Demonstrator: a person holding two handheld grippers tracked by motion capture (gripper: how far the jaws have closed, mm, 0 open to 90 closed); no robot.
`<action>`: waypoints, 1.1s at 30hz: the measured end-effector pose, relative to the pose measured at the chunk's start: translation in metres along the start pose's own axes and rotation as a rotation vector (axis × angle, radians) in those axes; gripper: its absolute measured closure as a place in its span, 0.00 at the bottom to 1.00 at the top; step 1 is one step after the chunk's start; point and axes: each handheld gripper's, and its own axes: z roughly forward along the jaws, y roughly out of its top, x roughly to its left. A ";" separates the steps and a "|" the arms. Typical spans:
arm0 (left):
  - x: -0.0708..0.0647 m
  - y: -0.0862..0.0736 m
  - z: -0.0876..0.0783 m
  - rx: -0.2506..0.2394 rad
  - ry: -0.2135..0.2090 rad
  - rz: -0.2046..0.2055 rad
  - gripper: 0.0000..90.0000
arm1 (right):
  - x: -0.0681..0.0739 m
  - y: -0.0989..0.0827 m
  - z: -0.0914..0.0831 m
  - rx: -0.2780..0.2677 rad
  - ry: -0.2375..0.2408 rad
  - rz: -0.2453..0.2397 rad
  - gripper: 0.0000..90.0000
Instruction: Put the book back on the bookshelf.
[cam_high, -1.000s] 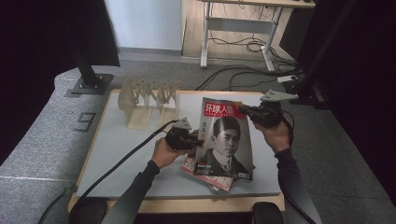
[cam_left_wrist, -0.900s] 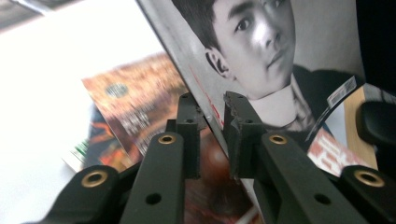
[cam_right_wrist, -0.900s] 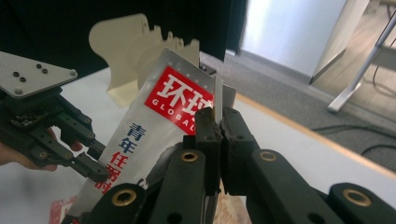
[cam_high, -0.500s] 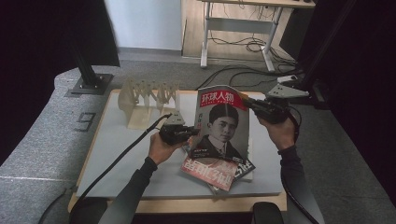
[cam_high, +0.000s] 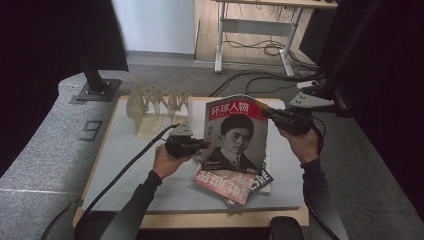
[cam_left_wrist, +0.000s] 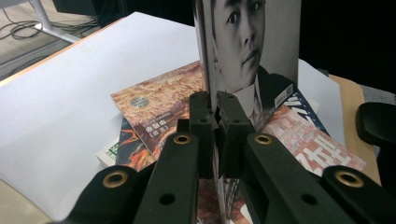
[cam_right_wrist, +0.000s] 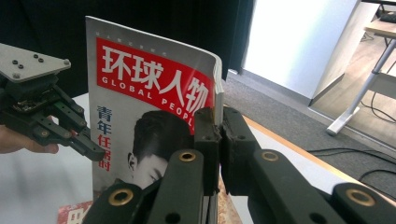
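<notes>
A magazine (cam_high: 237, 132) with a red masthead and a portrait cover stands upright above the table, held by both side edges. My left gripper (cam_high: 204, 145) is shut on its left edge, low down; in the left gripper view the jaws (cam_left_wrist: 215, 109) pinch the pages edge-on. My right gripper (cam_high: 266, 112) is shut on the upper right edge, and its jaws (cam_right_wrist: 218, 123) clamp the cover (cam_right_wrist: 149, 93) beside the masthead. The left gripper (cam_right_wrist: 93, 150) also appears at the far edge in the right gripper view. Below lies a stack of magazines (cam_high: 227, 182), the top one reddish (cam_left_wrist: 154, 107).
The white table top (cam_high: 130, 155) has a pale slotted rack (cam_high: 157, 105) at its back left. A black stand base (cam_high: 95, 90) sits on the grey floor to the left, desk legs and cables behind. A dark chair top (cam_high: 285, 230) is at the near edge.
The portrait magazine has risen from lying tilted on the stack to standing upright. Both hands rose with it, and the left hand moved away from the near edge.
</notes>
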 end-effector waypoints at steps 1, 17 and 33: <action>0.000 -0.001 -0.001 -0.001 -0.003 0.001 0.96 | 0.000 -0.001 0.000 -0.002 0.004 0.003 0.94; -0.008 -0.004 -0.008 -0.005 -0.024 0.042 0.97 | -0.001 -0.010 -0.001 -0.001 0.046 0.029 0.79; -0.013 -0.004 -0.009 0.000 -0.035 0.066 0.97 | -0.006 -0.046 0.012 0.041 0.109 0.093 0.72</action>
